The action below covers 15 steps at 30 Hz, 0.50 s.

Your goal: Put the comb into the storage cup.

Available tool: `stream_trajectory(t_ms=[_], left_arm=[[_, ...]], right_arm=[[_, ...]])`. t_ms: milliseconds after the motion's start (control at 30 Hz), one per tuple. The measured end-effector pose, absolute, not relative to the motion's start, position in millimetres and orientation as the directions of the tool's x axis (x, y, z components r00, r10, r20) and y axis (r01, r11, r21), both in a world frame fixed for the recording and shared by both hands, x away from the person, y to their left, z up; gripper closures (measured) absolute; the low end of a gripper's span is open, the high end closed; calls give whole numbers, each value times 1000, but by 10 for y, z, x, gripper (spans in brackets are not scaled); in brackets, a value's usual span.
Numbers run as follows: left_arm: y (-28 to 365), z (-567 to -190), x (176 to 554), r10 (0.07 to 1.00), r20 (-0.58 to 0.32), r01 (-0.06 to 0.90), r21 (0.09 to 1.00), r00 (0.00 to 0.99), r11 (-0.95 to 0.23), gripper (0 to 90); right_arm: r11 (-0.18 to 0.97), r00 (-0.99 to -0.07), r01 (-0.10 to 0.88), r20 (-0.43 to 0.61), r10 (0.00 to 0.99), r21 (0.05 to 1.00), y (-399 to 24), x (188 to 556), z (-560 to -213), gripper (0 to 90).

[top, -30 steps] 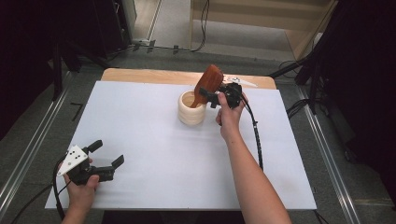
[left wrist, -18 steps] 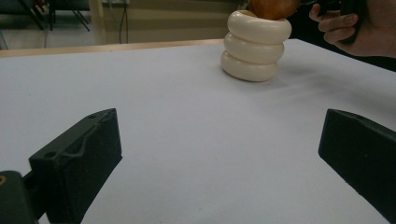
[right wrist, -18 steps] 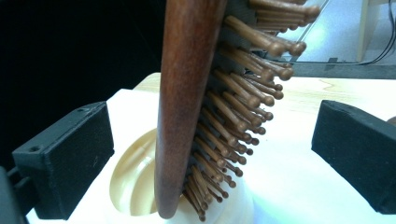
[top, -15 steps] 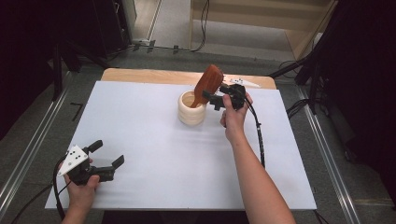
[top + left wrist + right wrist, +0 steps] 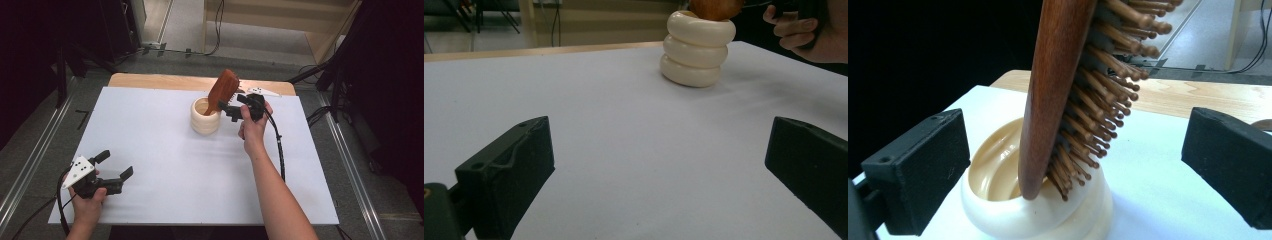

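Note:
A brown wooden hairbrush [image 5: 223, 90] stands head-up in a cream ribbed holder [image 5: 205, 120] at the back middle of the white table, leaning right. My right gripper [image 5: 231, 103] is open just to its right. In the right gripper view its jaws stand wide on either side of the brush [image 5: 1058, 85] without touching it, and the handle end sits inside the holder [image 5: 1038, 210]. My left gripper [image 5: 116, 163] is open at the front left with nothing between its jaws. The left gripper view shows the holder [image 5: 696, 50] far ahead of the left gripper [image 5: 659, 145].
The white sheet [image 5: 165, 165] covers the table, with a wooden strip [image 5: 150, 80] along the back edge. The right gripper's cable [image 5: 280, 150] trails along the forearm. Dark stands and metal rails [image 5: 30, 160] flank the table.
The right gripper has drawn back slightly to the right of the brush, which stays leaning in the holder. The left gripper has barely moved.

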<state>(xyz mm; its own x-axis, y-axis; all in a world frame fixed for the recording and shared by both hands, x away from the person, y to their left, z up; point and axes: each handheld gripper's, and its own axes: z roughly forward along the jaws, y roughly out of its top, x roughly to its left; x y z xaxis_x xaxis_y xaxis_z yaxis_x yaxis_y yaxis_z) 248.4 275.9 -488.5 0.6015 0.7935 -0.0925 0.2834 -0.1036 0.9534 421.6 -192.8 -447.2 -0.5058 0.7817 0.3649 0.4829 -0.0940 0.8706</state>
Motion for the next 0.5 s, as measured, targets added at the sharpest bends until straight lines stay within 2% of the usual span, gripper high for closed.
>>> stream_trajectory(t_ms=[500], left_arm=[[2753, -4885, 2480, 794, -91, 284, 953, 601, -106, 0]], right_arm=[[-46, -527, 432, 293, 798, 901, -2028, 3947, -4431, 0]])
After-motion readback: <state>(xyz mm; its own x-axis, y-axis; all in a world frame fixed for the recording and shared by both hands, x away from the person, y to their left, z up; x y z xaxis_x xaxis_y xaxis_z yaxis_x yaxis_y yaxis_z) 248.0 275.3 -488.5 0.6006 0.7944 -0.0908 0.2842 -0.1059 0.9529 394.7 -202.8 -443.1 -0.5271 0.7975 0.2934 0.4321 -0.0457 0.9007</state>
